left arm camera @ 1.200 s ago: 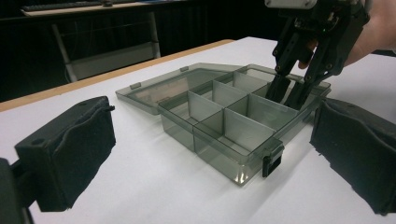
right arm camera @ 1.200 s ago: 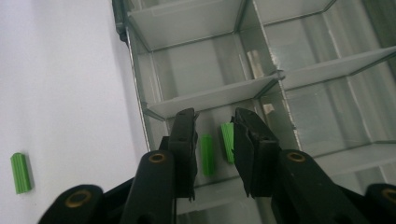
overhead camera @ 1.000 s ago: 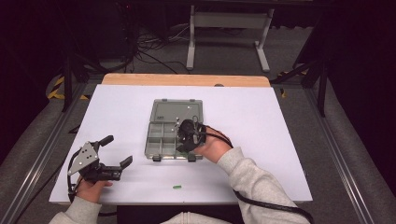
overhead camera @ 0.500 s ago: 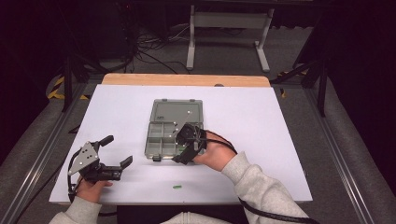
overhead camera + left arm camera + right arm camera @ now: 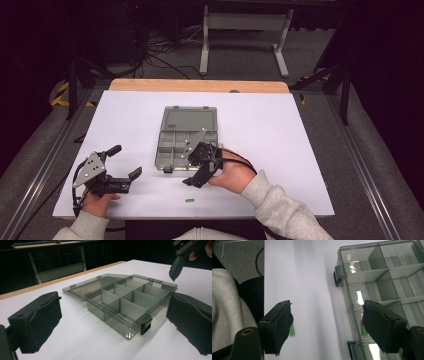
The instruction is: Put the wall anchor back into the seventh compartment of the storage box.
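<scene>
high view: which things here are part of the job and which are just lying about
In the job:
clear grey plastic compartment box, lid open
small green piece on the white table
right gripper, jaws open

Lying about:
left gripper, idle
white metal frame
floor cables

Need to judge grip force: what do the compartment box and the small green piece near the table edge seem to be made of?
Compartment box: likely hard, glossy smoke-tinted clear plastic; dividers show through and walls glint. Green piece: too small to tell, possibly plastic.
</scene>
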